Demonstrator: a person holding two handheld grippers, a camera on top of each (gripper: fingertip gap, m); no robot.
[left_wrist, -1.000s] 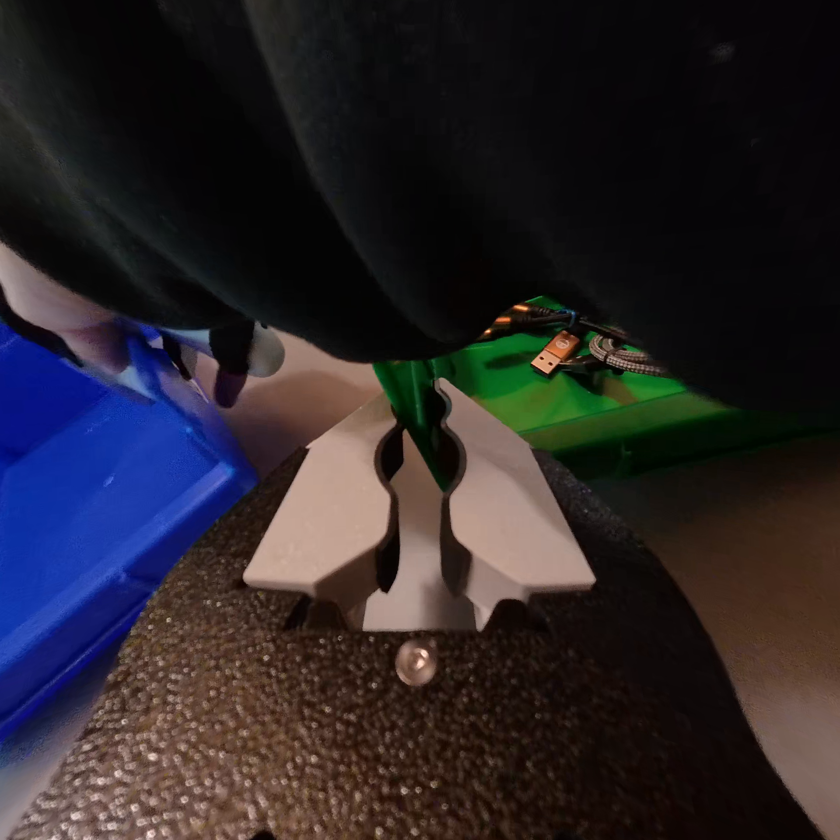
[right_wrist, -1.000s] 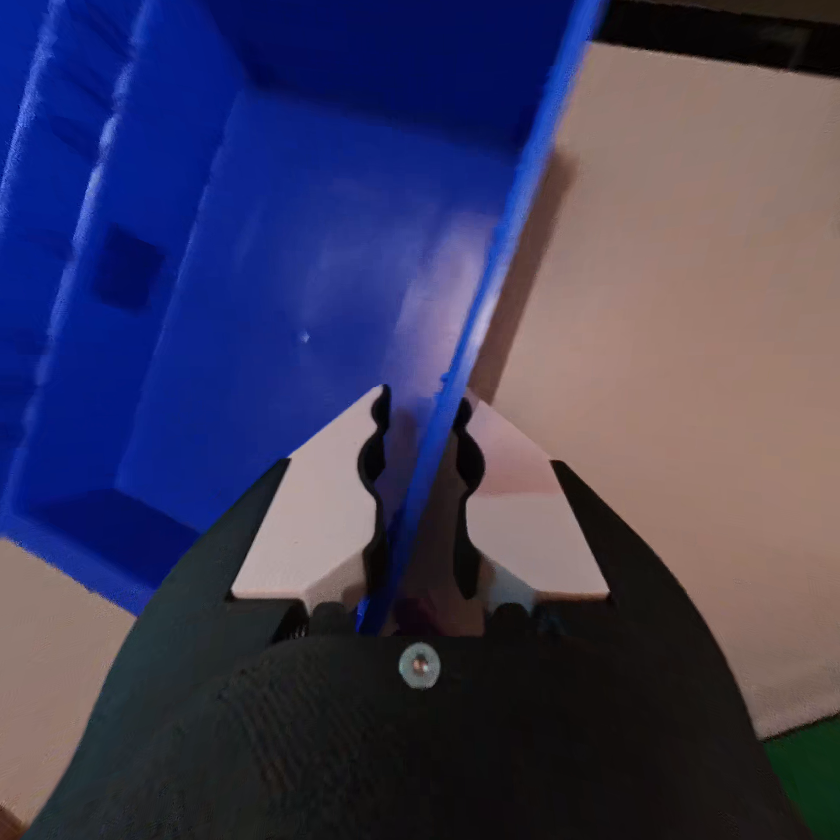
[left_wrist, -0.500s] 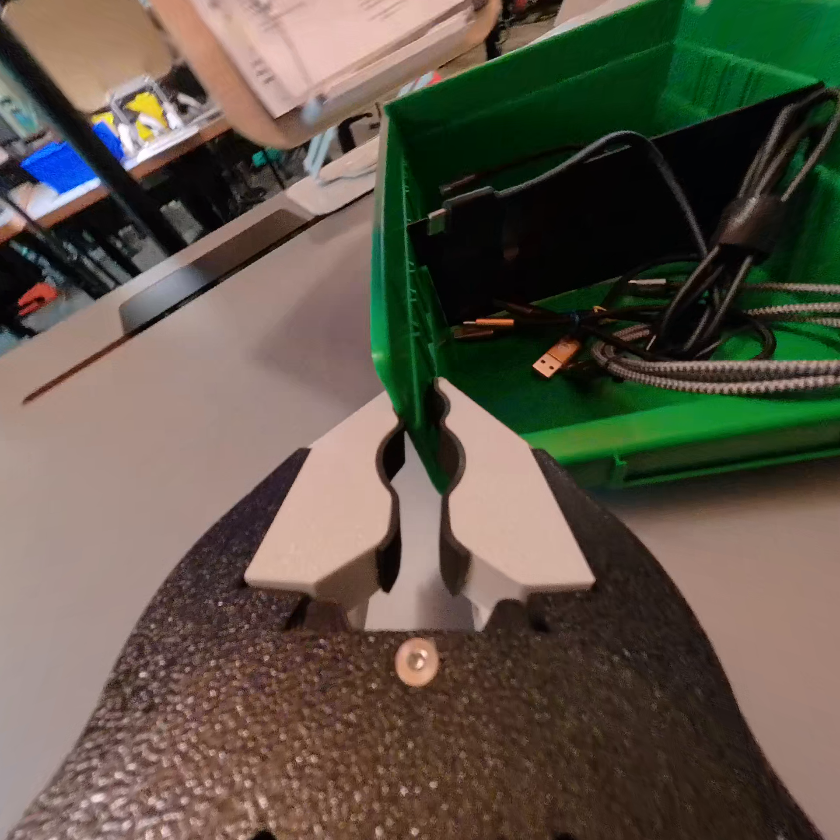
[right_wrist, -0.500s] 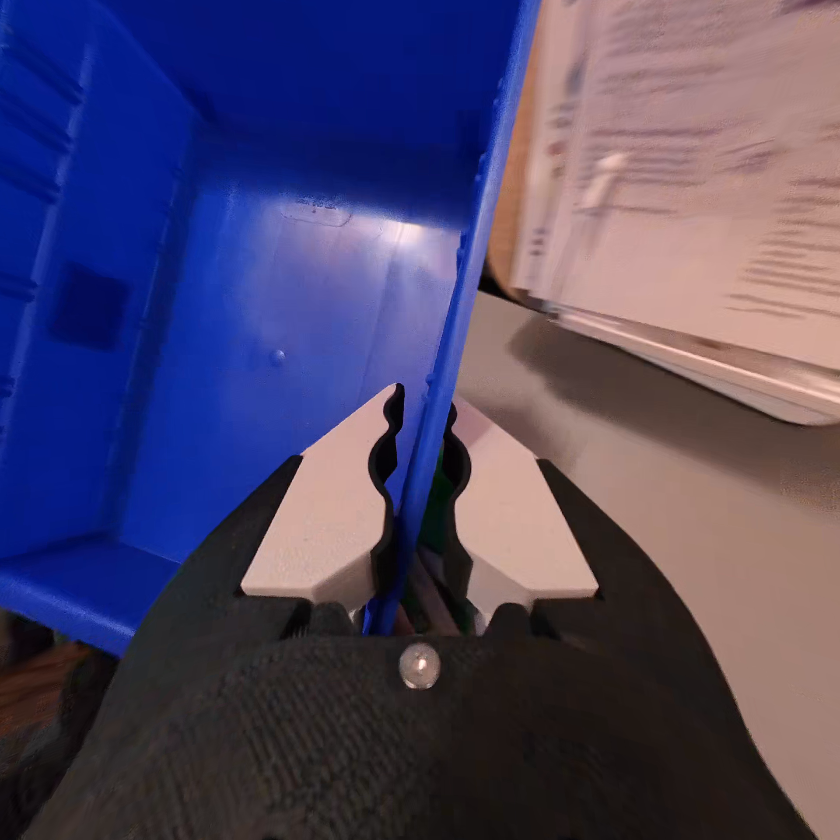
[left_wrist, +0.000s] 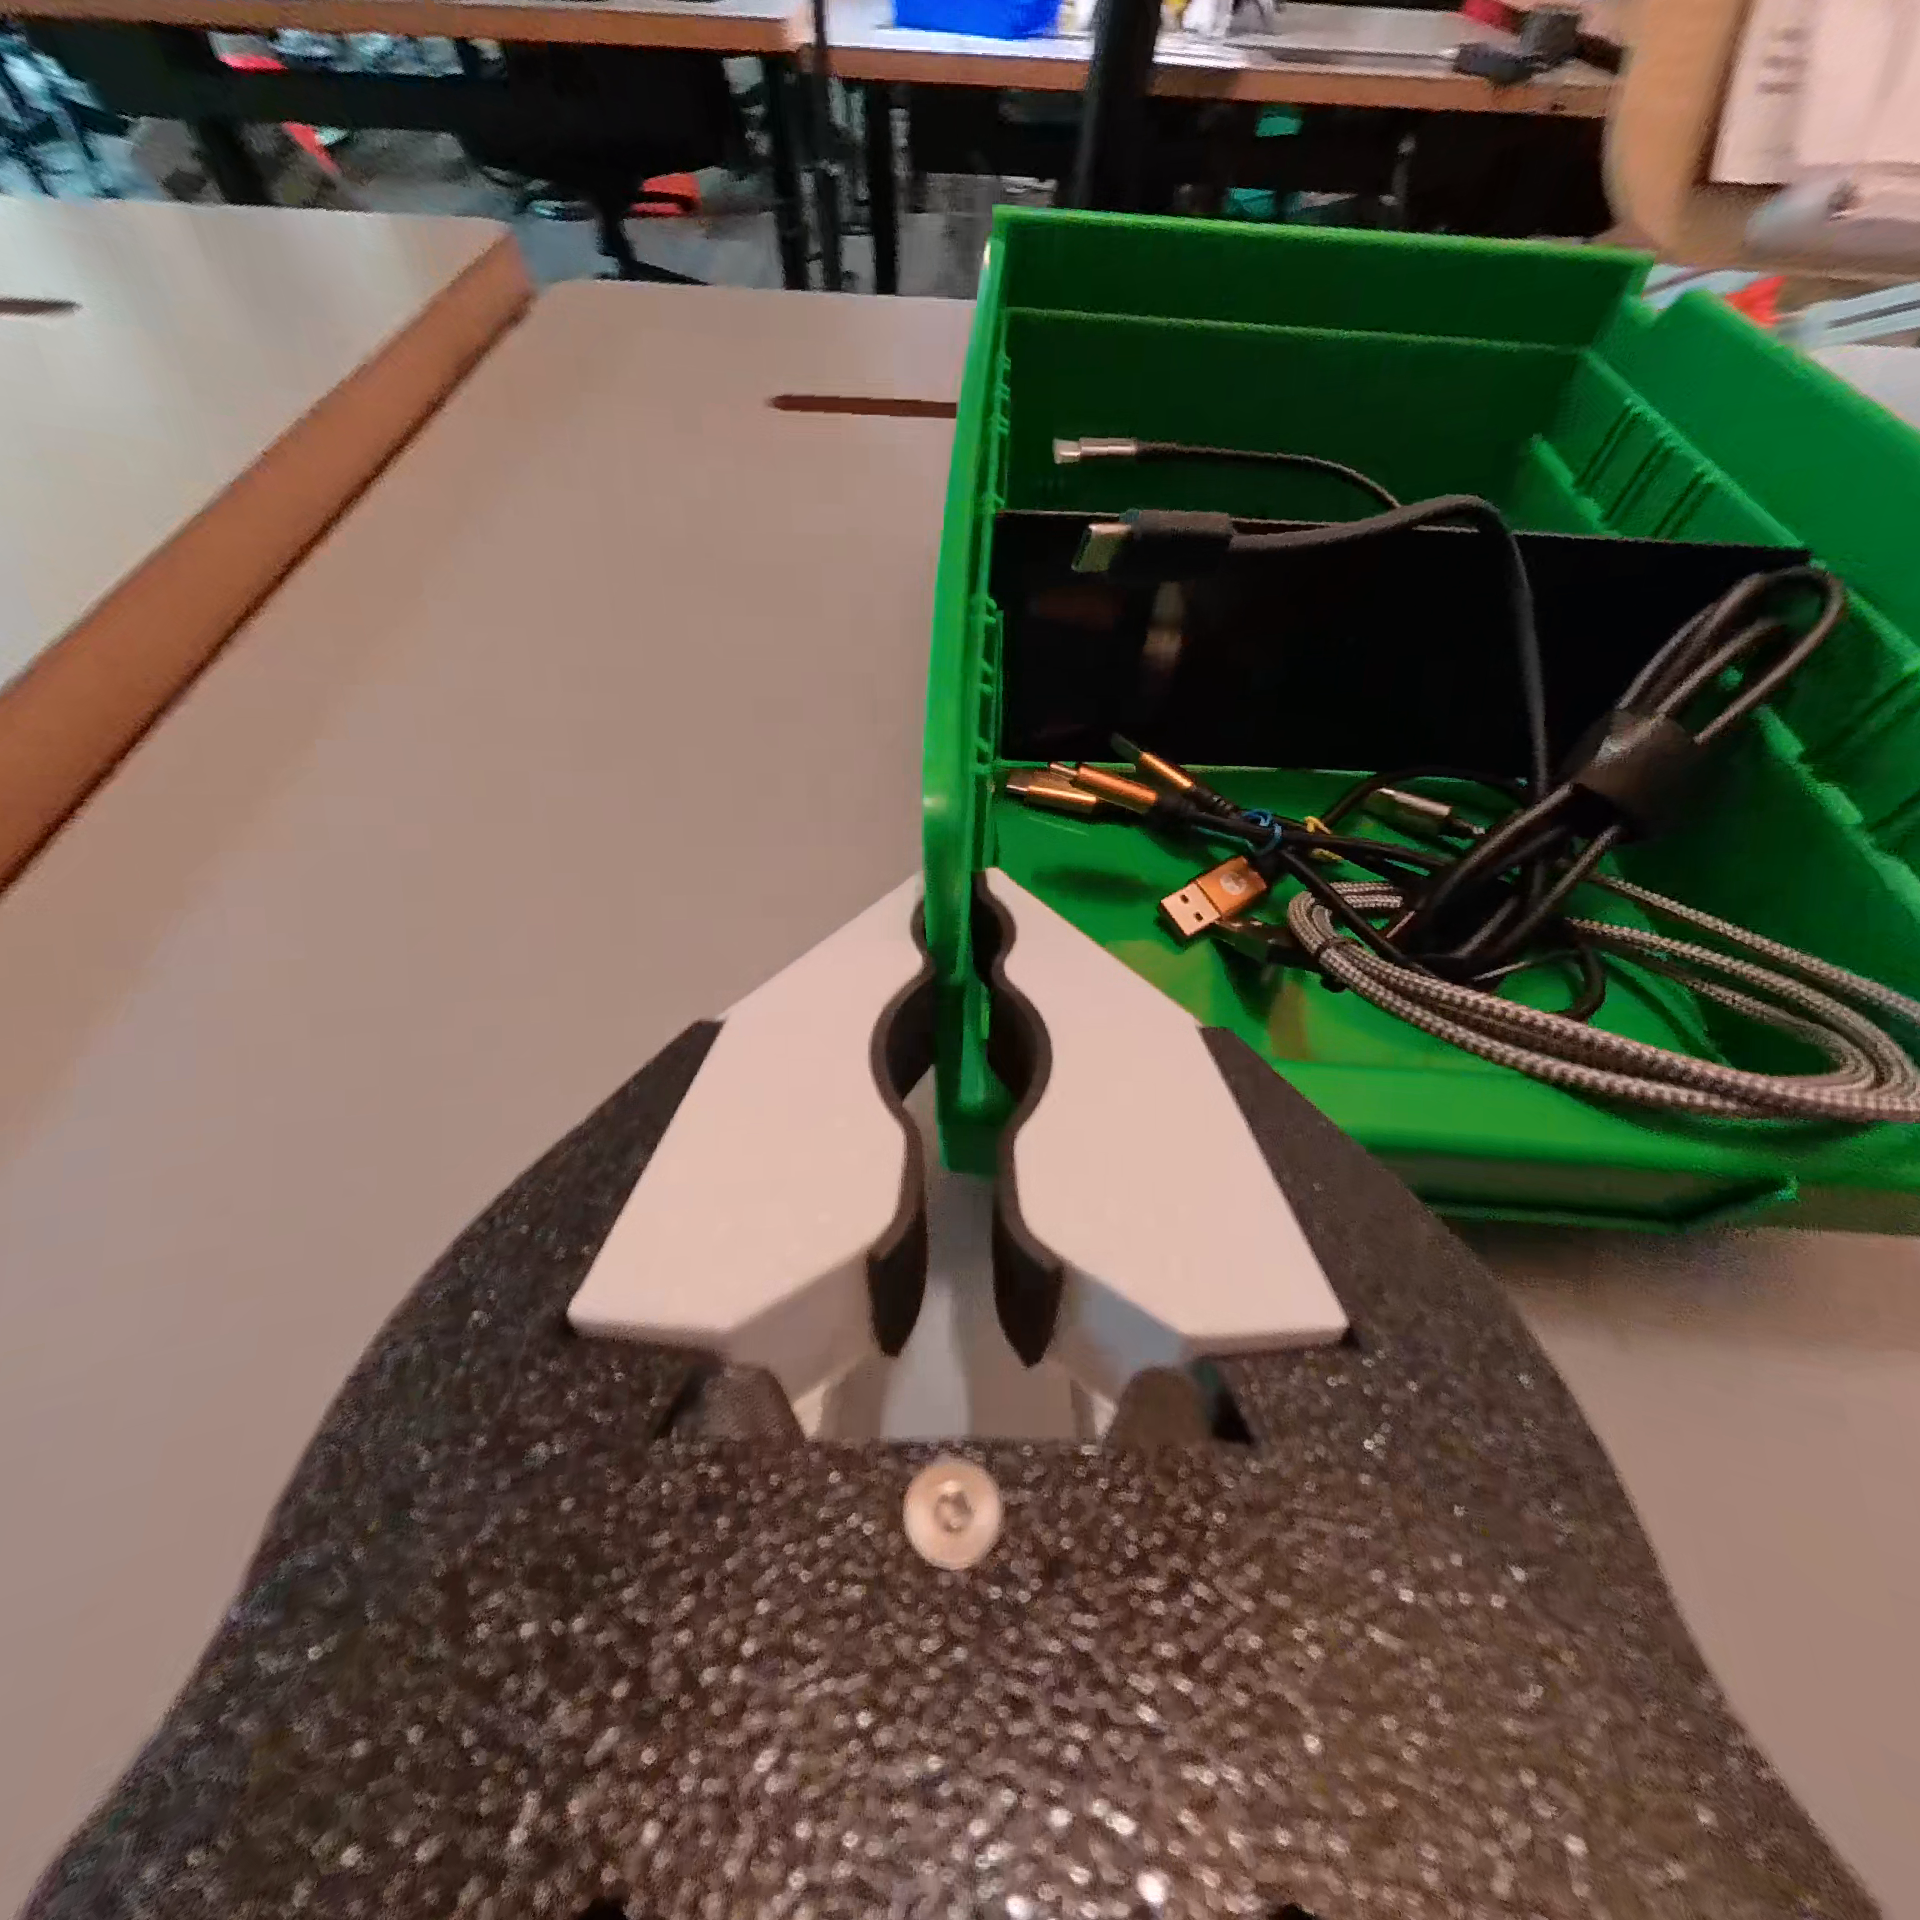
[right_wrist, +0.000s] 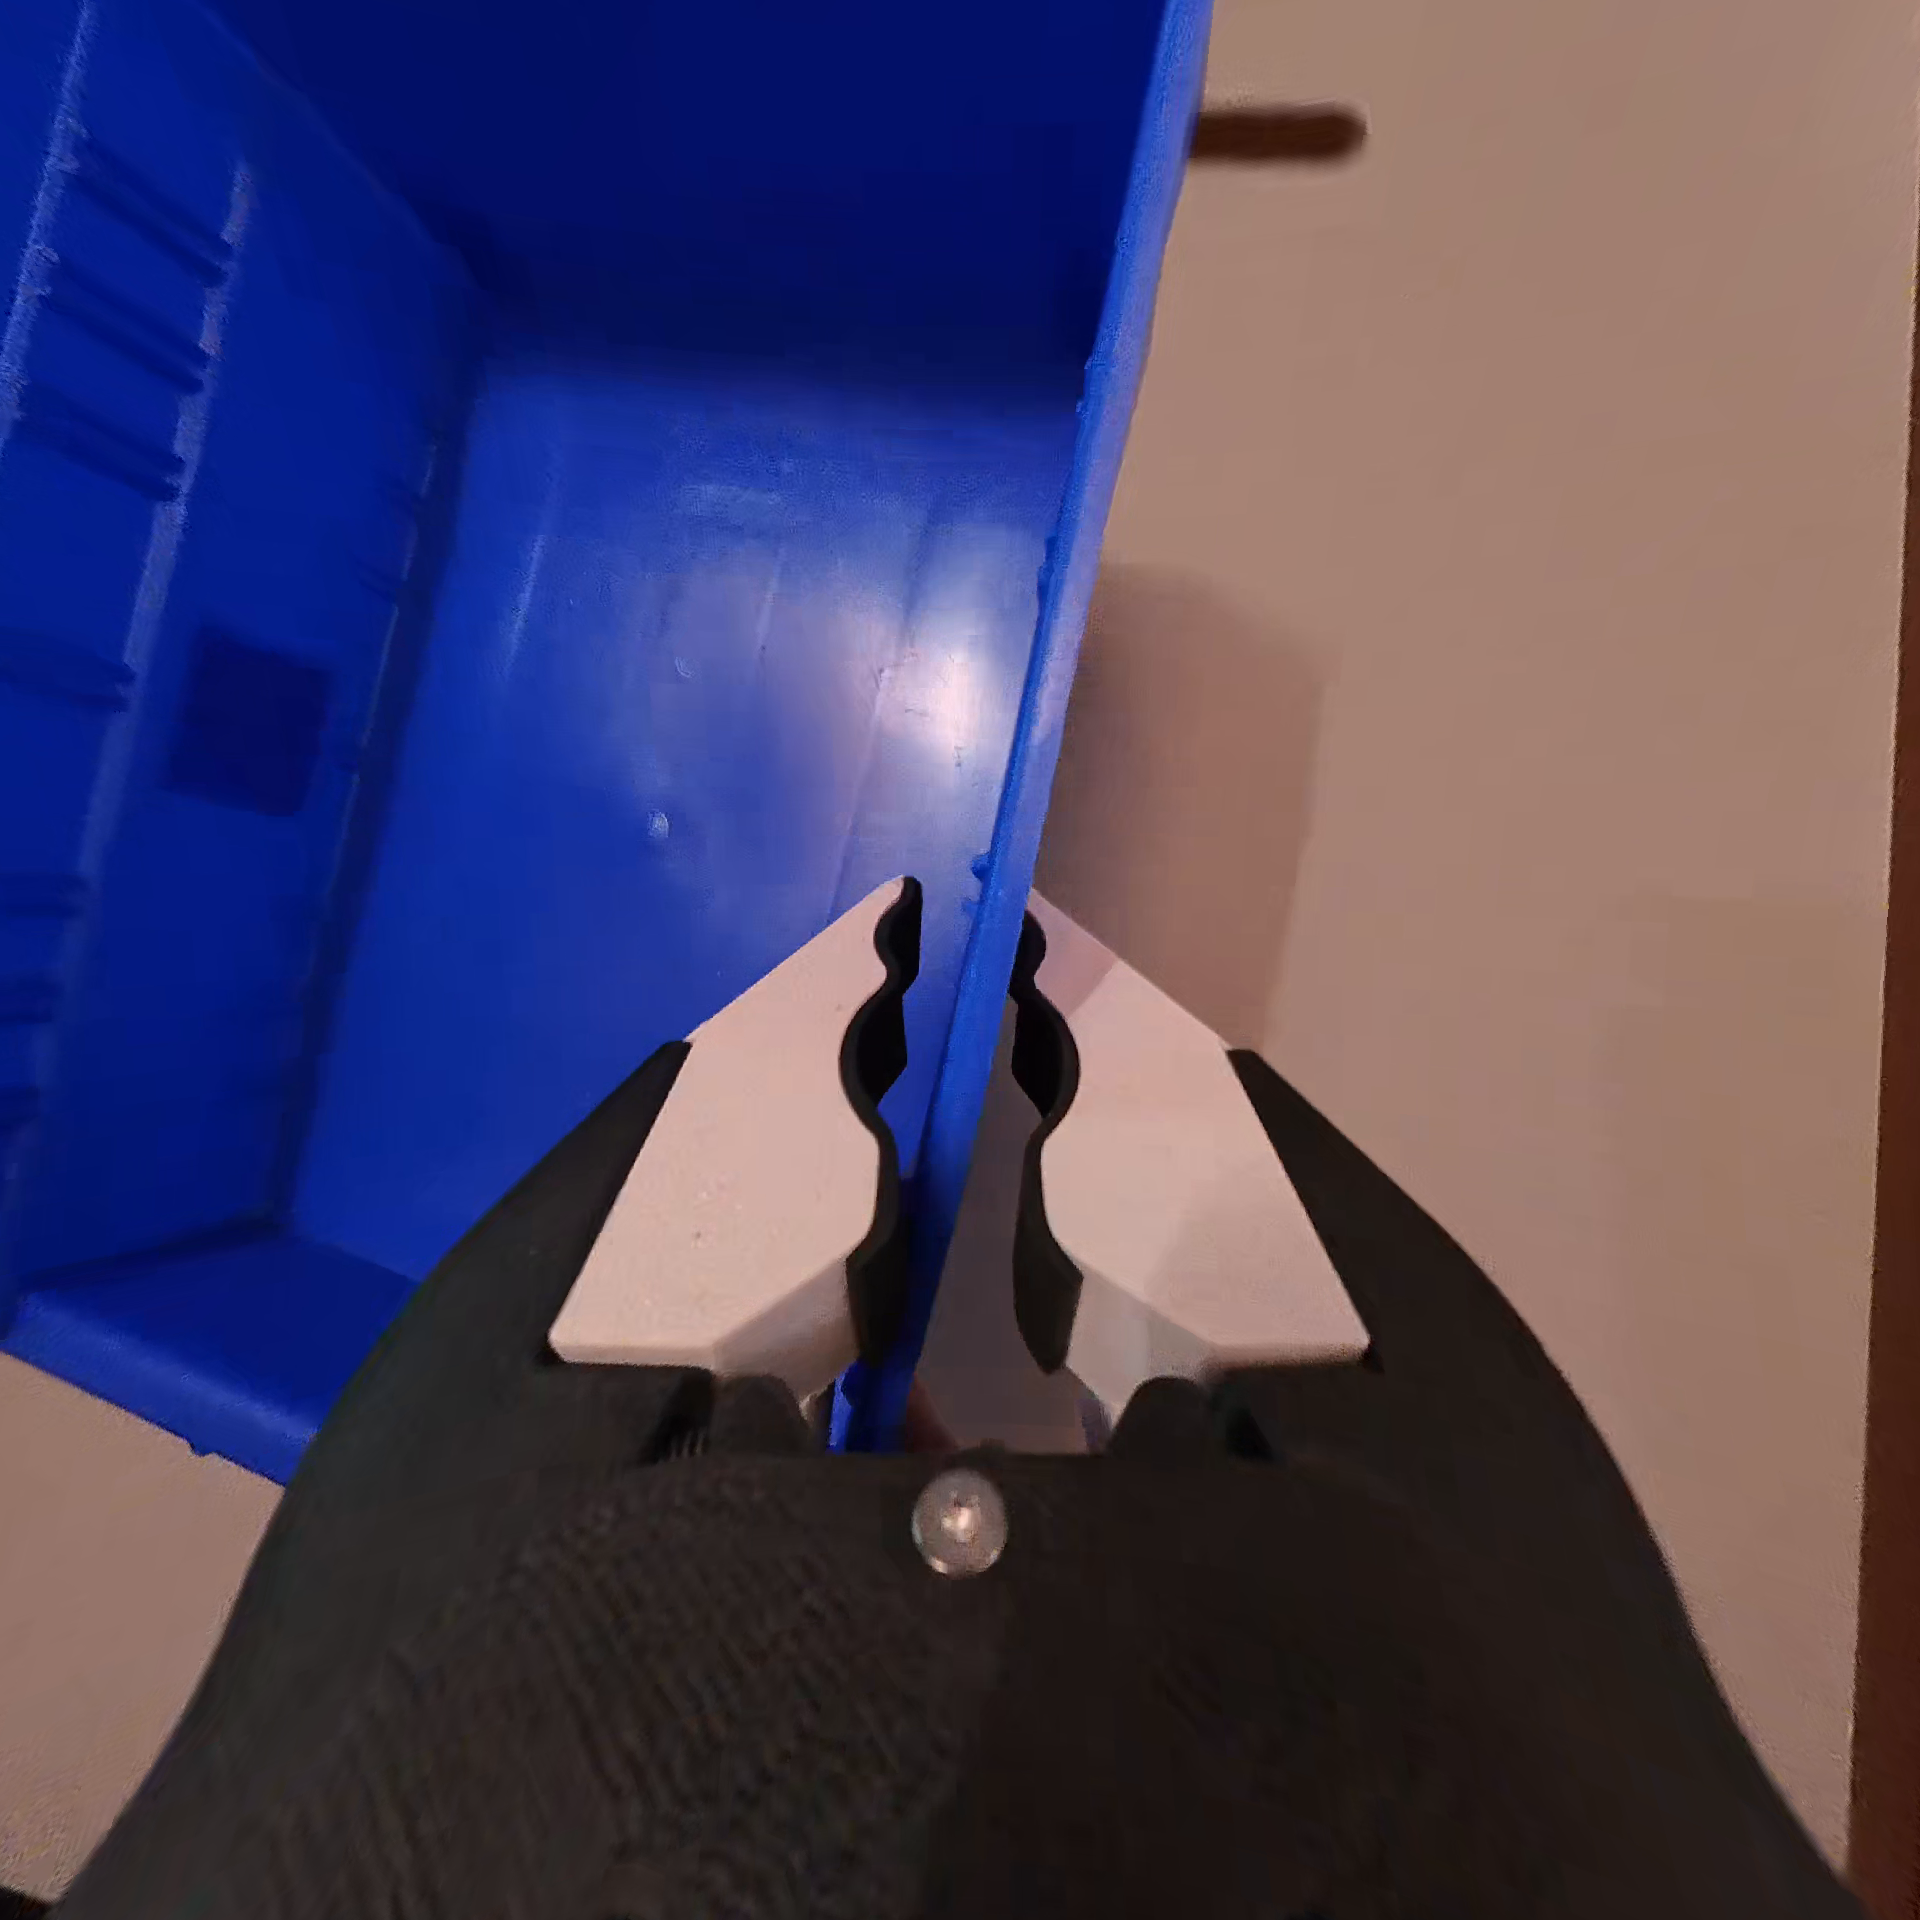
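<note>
My left gripper (left_wrist: 954, 914) is shut on the left side wall of a green plastic bin (left_wrist: 1309, 281) that sits on a grey table. The bin holds a black divider plate (left_wrist: 1299, 665) and a tangle of cables (left_wrist: 1538, 935): black ones, a grey braided one and some with orange plugs. My right gripper (right_wrist: 968, 899) is shut on the right side wall of an empty blue plastic bin (right_wrist: 644, 727), seen from above over a beige table top.
The grey table (left_wrist: 468, 727) stretches left of the green bin, with a dark slot (left_wrist: 862, 405) in it. A second table with a brown edge (left_wrist: 208, 540) stands at the left. More desks and clutter lie behind. A brown table edge (right_wrist: 1886, 935) runs down the right.
The dark sleeve and the blue bin have left the left wrist view, and the green bin has turned to face me squarely. The blue bin swung past a sheet of paper to over the bare table.
</note>
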